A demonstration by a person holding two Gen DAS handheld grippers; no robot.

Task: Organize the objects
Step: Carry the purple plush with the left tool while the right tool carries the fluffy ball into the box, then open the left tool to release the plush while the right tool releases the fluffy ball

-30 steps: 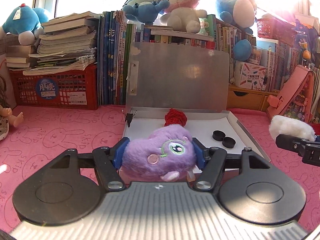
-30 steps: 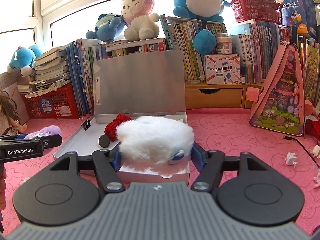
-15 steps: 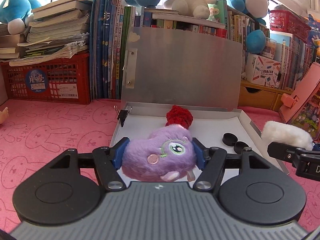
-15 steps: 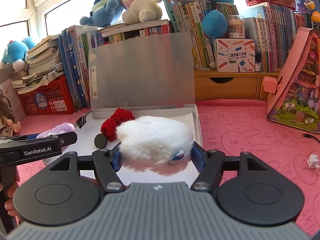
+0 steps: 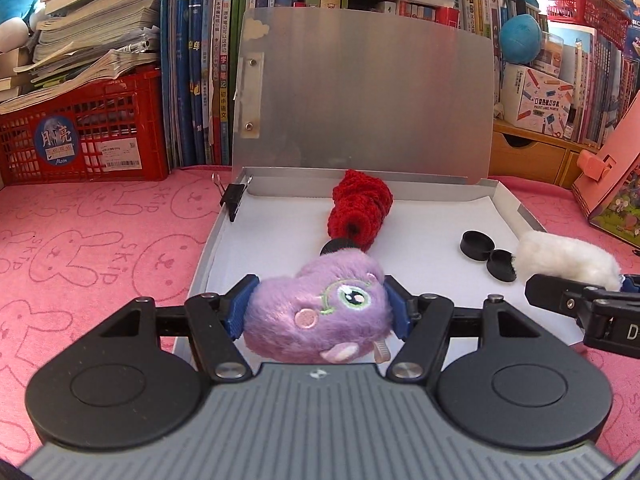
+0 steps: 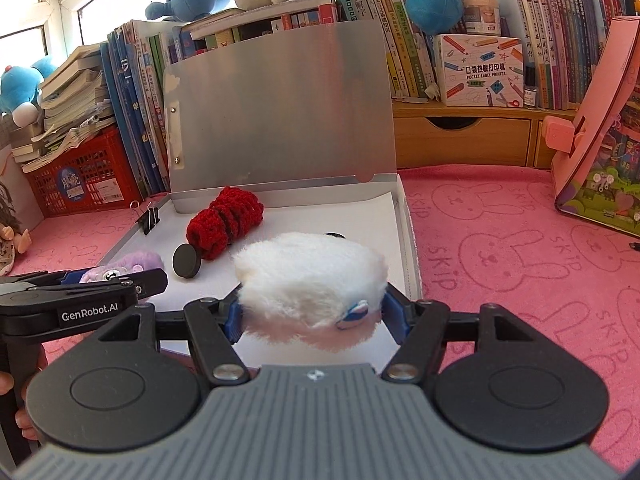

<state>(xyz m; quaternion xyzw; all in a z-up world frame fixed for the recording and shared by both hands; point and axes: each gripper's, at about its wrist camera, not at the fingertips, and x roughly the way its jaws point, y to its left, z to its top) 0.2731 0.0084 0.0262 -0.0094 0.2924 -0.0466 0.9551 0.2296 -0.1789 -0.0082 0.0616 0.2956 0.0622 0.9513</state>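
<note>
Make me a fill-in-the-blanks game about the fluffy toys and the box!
1. The left gripper holds a fluffy toy coloured ____.
2. The right gripper holds a fluffy toy coloured ____.
3. The knitted thing lying in the box is coloured ____.
4. The box's lid stands ____.

Missing words: purple; white; red; open

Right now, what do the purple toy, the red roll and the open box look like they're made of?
Purple toy: plush, fuzzy pile with stitched eye. Red roll: looks like knitted or crocheted yarn, loopy ribbed texture. Open box: probably thin metal or silvered card; dull brushed sheen, riveted strip on its lid.
</note>
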